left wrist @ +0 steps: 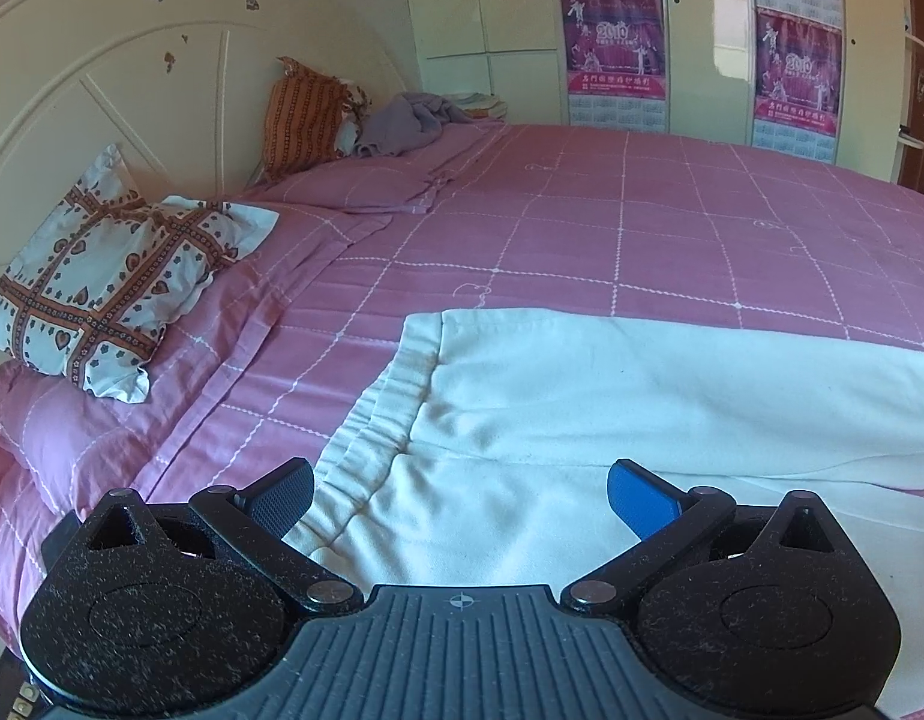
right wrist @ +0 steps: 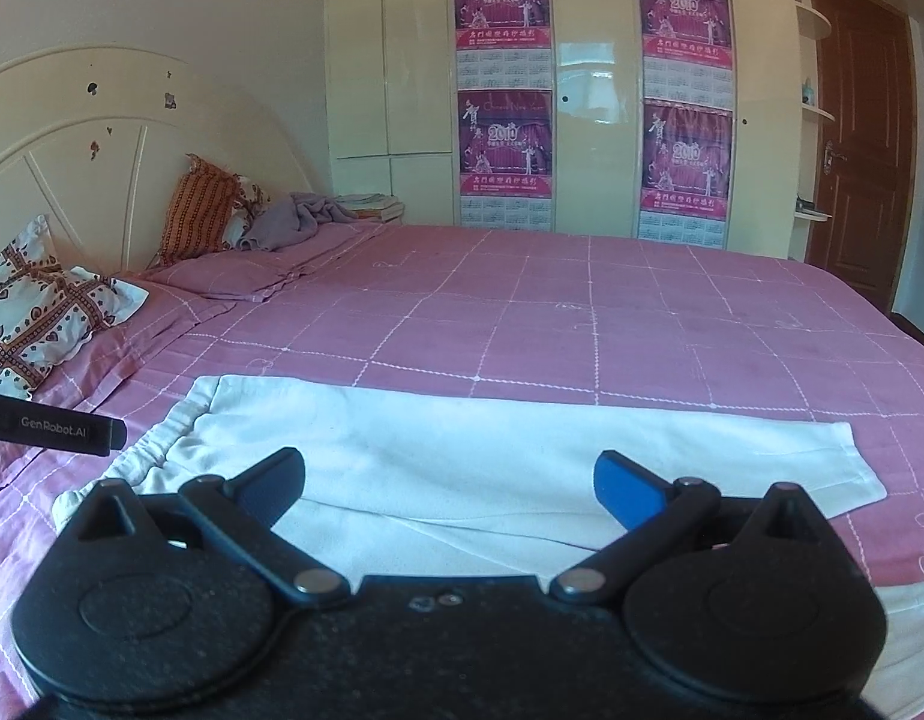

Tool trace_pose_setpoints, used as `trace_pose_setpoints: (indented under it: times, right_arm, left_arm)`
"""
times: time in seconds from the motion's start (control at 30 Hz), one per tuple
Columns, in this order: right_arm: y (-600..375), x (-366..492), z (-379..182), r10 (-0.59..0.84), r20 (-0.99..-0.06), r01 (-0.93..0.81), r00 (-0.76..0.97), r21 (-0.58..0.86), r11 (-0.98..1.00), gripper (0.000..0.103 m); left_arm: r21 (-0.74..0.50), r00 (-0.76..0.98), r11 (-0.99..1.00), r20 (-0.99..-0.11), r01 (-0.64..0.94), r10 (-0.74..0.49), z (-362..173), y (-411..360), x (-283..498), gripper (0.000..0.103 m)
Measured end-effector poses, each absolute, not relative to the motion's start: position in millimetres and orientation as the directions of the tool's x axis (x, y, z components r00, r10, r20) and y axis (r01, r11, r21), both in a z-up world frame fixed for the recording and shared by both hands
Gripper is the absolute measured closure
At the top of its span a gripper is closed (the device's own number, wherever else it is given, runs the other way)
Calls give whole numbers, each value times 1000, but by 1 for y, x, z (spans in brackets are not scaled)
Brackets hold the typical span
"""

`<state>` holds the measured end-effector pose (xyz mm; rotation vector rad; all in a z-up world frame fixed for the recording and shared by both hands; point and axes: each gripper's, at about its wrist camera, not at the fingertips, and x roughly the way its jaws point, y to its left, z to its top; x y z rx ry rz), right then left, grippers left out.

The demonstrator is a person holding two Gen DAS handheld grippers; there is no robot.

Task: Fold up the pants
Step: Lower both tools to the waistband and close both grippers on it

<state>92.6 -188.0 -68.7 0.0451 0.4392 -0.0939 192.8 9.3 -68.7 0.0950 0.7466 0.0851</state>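
White pants (right wrist: 462, 468) lie flat on the pink checked bed (right wrist: 582, 312), waistband toward 9 o'clock and leg cuffs toward 3 o'clock in the right wrist view. One leg appears laid over the other, with a second layer showing along the near edge, so the lengthwise fold seems done, though I cannot tell for certain.

The left gripper (left wrist: 459, 495) hovers over the elastic waistband (left wrist: 372, 420), its fingers spread wide and holding nothing. The right gripper (right wrist: 450, 483) hangs above the middle of the legs, fingers likewise spread and empty. The left gripper's body shows at 9 o'clock in the right wrist view, just beside the waistband.

The step in hand looks like the approach for the next fold. That move likely calls for the left fingers to pinch the waistband edge and the right to travel toward 3 o'clock to catch the cuffs (right wrist: 846, 462), then bring one end over the other. Patterned pillows (left wrist: 114, 276) sit well apart at 10 o'clock.
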Motion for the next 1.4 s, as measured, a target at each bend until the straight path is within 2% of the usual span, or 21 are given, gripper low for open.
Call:
trace_pose_setpoints:
  times: [0.17,0.33,0.43,0.57,0.7,1.0,1.23,1.27,1.33,1.4]
  right_arm:
    - [-182,122,-77,-56,-439,64,896,4,998,1]
    - [-176,157,-91,-22,-466,14,885,-22,1000,6]
    - [-174,177,-102,18,-492,-34,871,-24,999,17]
    - [-172,212,-119,52,-526,-75,849,-22,997,18]
    - [-174,250,-142,71,-575,-112,815,-36,993,26]
    - [-174,340,-185,116,-671,-230,732,-83,970,24]
    - [-177,410,-203,121,-710,-282,694,-114,953,14]
    - [-177,420,-206,107,-714,-285,691,-133,949,14]
    - [-177,438,-215,78,-738,-293,671,-166,941,17]
    - [-180,451,-223,74,-765,-299,639,-158,941,18]
  left_arm:
    - [162,722,985,-675,-60,155,-81,22,224,0]
    - [155,700,984,-693,-86,170,-100,37,260,0]
    - [164,678,980,-709,-109,194,-115,46,283,0]
    - [174,650,976,-729,-129,216,-134,58,314,0]
    - [189,626,973,-745,-133,231,-150,65,346,0]
    - [221,595,963,-757,-156,270,-183,92,413,0]
    - [192,580,978,-789,-78,201,-209,97,450,0]
    - [180,579,981,-794,-67,186,-212,97,452,2]
    - [92,571,995,-815,-46,102,-216,102,454,27]
    - [57,571,997,-818,-45,72,-215,101,454,37]
